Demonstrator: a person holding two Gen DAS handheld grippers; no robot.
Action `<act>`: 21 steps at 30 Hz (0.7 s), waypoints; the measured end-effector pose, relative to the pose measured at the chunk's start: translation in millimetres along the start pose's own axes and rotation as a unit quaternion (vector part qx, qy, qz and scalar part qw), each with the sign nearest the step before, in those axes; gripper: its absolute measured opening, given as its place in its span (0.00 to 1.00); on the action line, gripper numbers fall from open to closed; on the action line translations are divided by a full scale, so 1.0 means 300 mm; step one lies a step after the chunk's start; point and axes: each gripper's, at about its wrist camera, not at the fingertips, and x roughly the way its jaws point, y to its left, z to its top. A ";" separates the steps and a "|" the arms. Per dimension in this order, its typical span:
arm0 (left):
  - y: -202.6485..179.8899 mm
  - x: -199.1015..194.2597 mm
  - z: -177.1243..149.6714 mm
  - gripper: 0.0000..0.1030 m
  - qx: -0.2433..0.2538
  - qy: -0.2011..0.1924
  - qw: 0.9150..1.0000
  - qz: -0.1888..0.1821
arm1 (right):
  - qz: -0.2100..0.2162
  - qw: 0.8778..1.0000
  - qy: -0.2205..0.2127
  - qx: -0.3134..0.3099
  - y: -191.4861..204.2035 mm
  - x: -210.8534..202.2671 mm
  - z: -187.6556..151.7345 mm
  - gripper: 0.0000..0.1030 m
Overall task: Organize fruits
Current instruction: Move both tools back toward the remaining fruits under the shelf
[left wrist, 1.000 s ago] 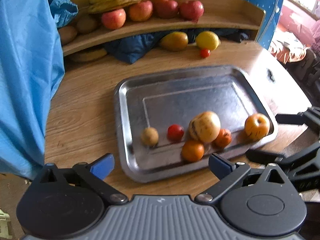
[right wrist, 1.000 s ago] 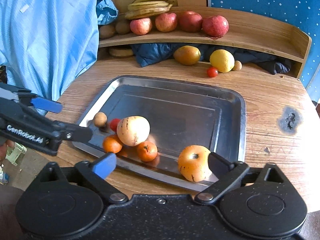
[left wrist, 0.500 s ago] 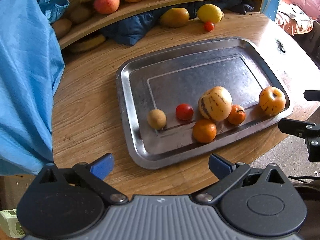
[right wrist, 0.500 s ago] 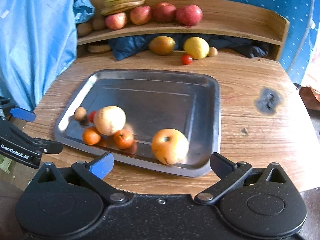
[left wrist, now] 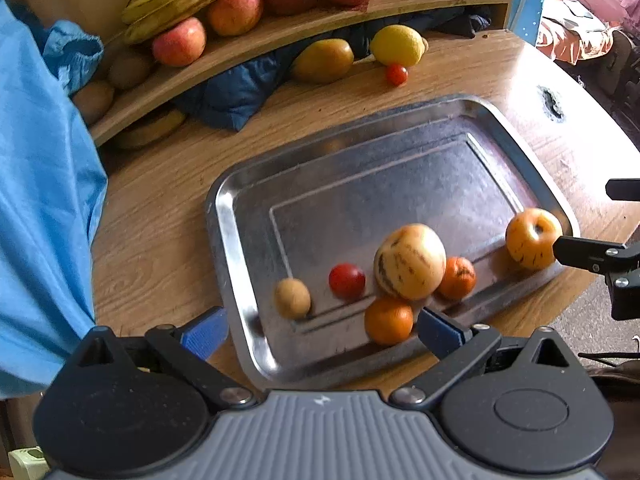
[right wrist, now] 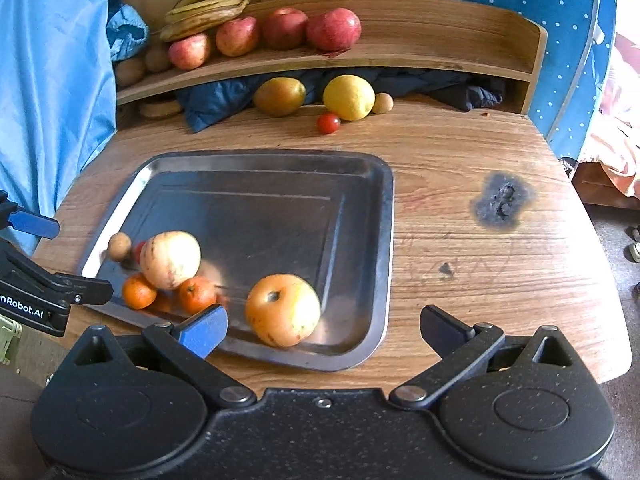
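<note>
A metal tray lies on the wooden table. Along its near edge sit a striped pale melon, two small oranges, a red tomato, a small brown fruit and a yellow-orange apple. My left gripper is open and empty, low over the tray's near edge. My right gripper is open and empty, with the apple just ahead between its fingers.
At the back of the table lie a mango, a lemon, a small tomato and a small brown fruit. A curved wooden shelf holds apples and bananas. Blue cloth hangs at left.
Both grippers have moved closer to the tray's near edge; the fruits on the tray look larger. Both stay open and empty.
</note>
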 end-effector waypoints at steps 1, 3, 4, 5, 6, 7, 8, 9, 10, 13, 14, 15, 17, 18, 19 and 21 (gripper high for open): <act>-0.003 0.003 0.008 1.00 0.001 -0.001 1.000 0.000 | 0.000 1.000 0.000 0.001 -0.007 0.002 0.005 0.99; -0.010 0.011 0.026 1.00 0.004 -0.001 1.000 -0.001 | -0.002 1.000 0.000 0.005 -0.020 0.009 0.015 0.99; -0.013 0.015 0.035 1.00 0.006 -0.001 1.000 -0.002 | -0.002 1.000 -0.001 0.006 -0.027 0.011 0.020 0.99; -0.015 0.018 0.040 1.00 0.007 -0.001 1.000 -0.003 | -0.003 1.000 -0.001 0.007 -0.032 0.012 0.024 0.99; -0.017 0.022 0.047 1.00 0.008 -0.002 1.000 -0.003 | -0.004 1.000 -0.002 0.008 -0.038 0.015 0.029 0.99; -0.019 0.026 0.054 1.00 0.009 -0.002 1.000 -0.004 | -0.005 1.000 -0.002 0.009 -0.043 0.018 0.034 0.99; -0.019 0.032 0.065 1.00 0.010 -0.002 1.000 -0.004 | -0.005 1.000 -0.002 0.010 -0.048 0.021 0.040 0.99; -0.018 0.034 0.073 1.00 0.011 -0.003 1.000 -0.005 | -0.006 1.000 -0.002 0.011 -0.054 0.024 0.046 0.99; -0.018 0.037 0.081 1.00 0.012 -0.004 1.000 -0.005 | -0.007 1.000 -0.003 0.011 -0.059 0.027 0.049 0.99; -0.016 0.048 0.106 1.00 0.014 -0.006 1.000 -0.007 | -0.009 1.000 -0.002 0.013 -0.072 0.039 0.067 0.99; -0.015 0.052 0.115 1.00 0.016 -0.007 1.000 -0.008 | -0.010 1.000 -0.003 0.014 -0.075 0.042 0.072 0.99; -0.012 0.056 0.123 1.00 0.017 -0.008 1.000 -0.009 | -0.011 1.000 -0.003 0.015 -0.078 0.045 0.077 0.99; -0.008 0.063 0.138 0.99 0.018 -0.010 1.000 -0.010 | -0.013 1.000 -0.002 0.016 -0.084 0.054 0.089 0.99; -0.006 0.068 0.147 1.00 0.018 -0.012 1.000 -0.011 | -0.014 1.000 -0.002 0.017 -0.085 0.058 0.094 0.99; -0.005 0.071 0.154 1.00 0.018 -0.014 1.000 -0.011 | -0.015 1.000 -0.002 0.018 -0.088 0.061 0.100 0.99; -0.002 0.079 0.172 1.00 0.017 -0.017 1.000 -0.014 | -0.018 1.000 -0.001 0.019 -0.093 0.069 0.111 0.99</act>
